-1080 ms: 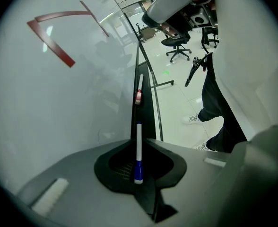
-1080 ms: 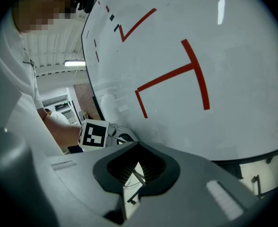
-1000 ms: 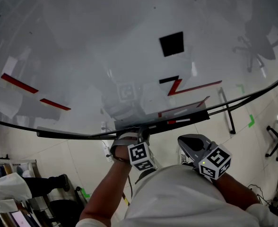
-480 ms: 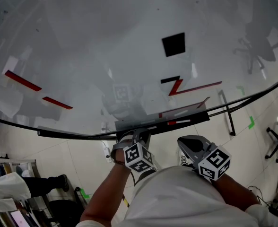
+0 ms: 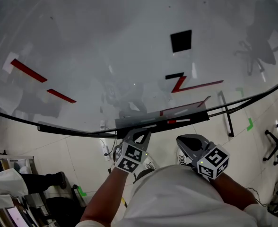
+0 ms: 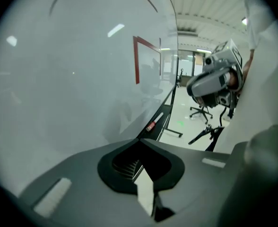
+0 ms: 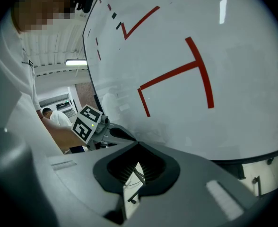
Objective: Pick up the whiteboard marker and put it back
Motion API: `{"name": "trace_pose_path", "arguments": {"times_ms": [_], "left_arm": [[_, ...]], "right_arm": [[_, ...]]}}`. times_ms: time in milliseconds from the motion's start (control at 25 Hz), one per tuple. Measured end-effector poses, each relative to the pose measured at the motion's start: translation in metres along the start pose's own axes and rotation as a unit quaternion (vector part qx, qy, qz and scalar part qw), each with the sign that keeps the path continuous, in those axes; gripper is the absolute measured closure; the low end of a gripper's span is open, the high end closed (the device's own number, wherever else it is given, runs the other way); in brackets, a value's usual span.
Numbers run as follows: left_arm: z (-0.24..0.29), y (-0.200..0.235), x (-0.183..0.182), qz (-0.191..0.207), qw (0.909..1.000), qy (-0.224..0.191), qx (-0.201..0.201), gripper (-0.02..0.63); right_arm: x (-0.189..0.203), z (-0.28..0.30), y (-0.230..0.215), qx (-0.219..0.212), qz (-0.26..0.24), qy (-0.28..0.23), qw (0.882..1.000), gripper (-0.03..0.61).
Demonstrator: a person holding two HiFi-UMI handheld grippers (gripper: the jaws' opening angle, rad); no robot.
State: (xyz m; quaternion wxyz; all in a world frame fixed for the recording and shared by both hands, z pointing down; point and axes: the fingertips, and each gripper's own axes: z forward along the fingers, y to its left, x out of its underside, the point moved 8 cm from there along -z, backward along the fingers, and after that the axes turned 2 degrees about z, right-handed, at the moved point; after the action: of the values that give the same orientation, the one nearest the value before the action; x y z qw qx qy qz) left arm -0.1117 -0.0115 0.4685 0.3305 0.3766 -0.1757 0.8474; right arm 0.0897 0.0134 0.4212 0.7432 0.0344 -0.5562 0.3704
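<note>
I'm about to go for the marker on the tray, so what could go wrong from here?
1. The left gripper has its jaws together at the tray. Pushed forward while shut, it could knock the marker off the narrow ledge.
2. The marker lies close under the board, so a jaw may scrape the board or smear the red lines.

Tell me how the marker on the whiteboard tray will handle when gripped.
The marker looks slim and round, so it would probably roll along the tray if nudged. It seems rigid and likely light. Its barrel, apparently smooth, might slip unless pinched mid-body.
</note>
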Motion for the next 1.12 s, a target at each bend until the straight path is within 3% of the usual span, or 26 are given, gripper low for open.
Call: {"name": "trace_pose_path", "arguments": {"times_ms": [120, 440, 600, 920, 1120], "left_arm": [[-0.006, 0.002, -0.001, -0.047, 0.9986, -0.023, 0.007, 0.597], [-0.017, -0.006, -0.005, -0.105, 0.9916, -0.069, 0.030, 0.597], [-0.035, -0.013, -0.013, -0.169, 0.9759, -0.128, 0.051, 0.597], [-0.052, -0.014, -0.020, -0.198, 0.9632, -0.176, 0.046, 0.597], [-0.062, -0.019, -0.017, -0.226, 0.9497, -0.209, 0.058, 0.597]], "right_arm": [[-0.001, 0.000, 0.001, 0.000, -0.001, 0.000, 1.000, 0.577], [0.001, 0.002, 0.001, -0.002, -0.001, 0.001, 1.000, 0.577], [0.001, 0.002, 0.000, -0.002, 0.007, -0.001, 1.000, 0.577], [-0.001, 0.002, -0.003, -0.003, 0.019, -0.005, 1.000, 0.577], [-0.002, 0.002, -0.003, -0.003, 0.018, -0.009, 1.000, 0.577]]}}
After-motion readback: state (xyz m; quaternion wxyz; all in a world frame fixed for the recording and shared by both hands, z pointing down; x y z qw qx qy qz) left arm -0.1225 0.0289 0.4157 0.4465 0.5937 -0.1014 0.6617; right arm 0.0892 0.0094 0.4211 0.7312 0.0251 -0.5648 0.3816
